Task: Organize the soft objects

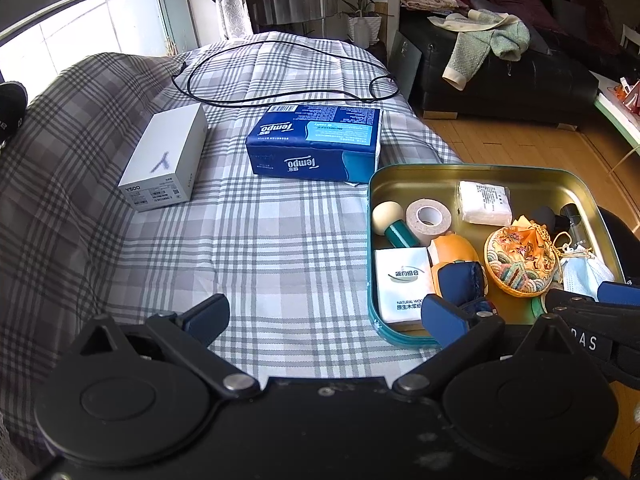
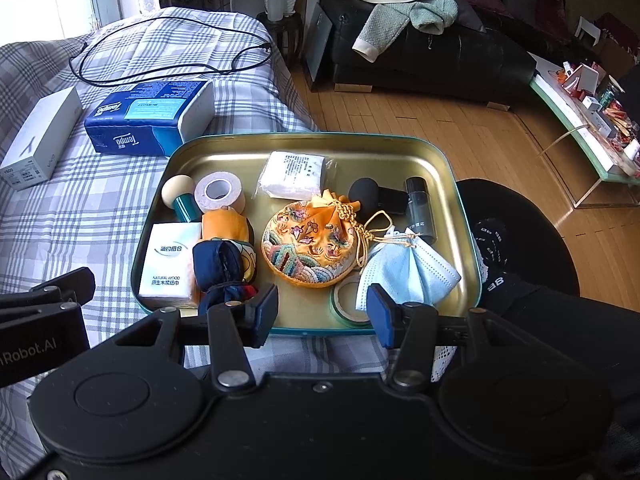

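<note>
A teal tin tray (image 2: 304, 136) with a gold inside sits at the edge of the plaid bed. In it lie an embroidered orange pouch (image 2: 308, 248), a crumpled blue face mask (image 2: 412, 268), a white tissue pack (image 2: 170, 264), a navy and orange cloth bundle (image 2: 224, 264) and a white gauze packet (image 2: 294, 176). My right gripper (image 2: 324, 314) hovers open over the tray's near rim, with nothing between its pads. Left of the tray (image 1: 472, 168), my left gripper (image 1: 326, 316) stands wide open above the bedspread, holding nothing. The pouch (image 1: 520, 260) and the mask (image 1: 584, 276) show at its right.
The tray also holds a tape roll (image 2: 220, 192), a black bottle (image 2: 420, 208) and two round-headed sponges. A blue Tempo tissue pack (image 1: 316, 144), a white box (image 1: 164, 160) and a black cable (image 1: 280, 100) lie on the bed. Wooden floor and a dark sofa (image 2: 440, 56) are to the right.
</note>
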`<state>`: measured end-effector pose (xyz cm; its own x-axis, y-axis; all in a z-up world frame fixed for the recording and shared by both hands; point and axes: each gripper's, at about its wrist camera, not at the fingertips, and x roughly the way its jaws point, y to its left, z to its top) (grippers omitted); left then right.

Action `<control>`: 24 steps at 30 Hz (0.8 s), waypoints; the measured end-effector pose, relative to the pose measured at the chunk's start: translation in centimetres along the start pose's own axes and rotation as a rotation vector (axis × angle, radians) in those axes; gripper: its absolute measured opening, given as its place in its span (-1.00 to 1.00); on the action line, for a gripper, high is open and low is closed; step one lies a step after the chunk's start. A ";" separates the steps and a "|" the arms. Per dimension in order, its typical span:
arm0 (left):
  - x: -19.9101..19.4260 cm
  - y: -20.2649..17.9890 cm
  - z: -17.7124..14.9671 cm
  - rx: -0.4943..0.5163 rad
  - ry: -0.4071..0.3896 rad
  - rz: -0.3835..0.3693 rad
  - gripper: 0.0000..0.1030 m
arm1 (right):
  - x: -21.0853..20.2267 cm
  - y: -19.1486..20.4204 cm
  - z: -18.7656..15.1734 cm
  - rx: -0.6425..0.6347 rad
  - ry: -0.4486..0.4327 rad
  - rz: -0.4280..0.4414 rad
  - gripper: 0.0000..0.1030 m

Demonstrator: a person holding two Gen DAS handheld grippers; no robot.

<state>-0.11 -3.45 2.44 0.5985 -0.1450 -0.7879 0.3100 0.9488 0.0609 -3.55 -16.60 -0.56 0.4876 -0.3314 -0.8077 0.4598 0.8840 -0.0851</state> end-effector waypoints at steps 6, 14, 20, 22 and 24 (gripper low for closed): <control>0.1 0.0 0.0 -0.002 0.004 0.000 0.99 | 0.1 0.0 0.0 0.005 0.007 0.001 -0.04; 0.2 0.2 0.0 -0.009 0.011 -0.003 0.99 | 0.2 0.1 0.0 0.004 0.011 0.003 -0.04; 0.2 0.2 -0.1 -0.008 0.013 -0.006 0.99 | 0.3 0.2 -0.1 0.005 0.013 0.004 -0.04; 0.3 0.1 -0.1 -0.005 0.014 -0.007 0.99 | 0.3 0.2 -0.1 0.005 0.015 0.004 -0.04; 0.3 0.1 -0.1 -0.004 0.015 -0.006 0.99 | 0.3 0.2 -0.1 0.006 0.016 0.004 -0.04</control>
<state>-0.01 -3.36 2.17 0.5858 -0.1466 -0.7971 0.3106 0.9490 0.0537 -3.40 -16.47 -0.89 0.4779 -0.3225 -0.8171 0.4625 0.8832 -0.0781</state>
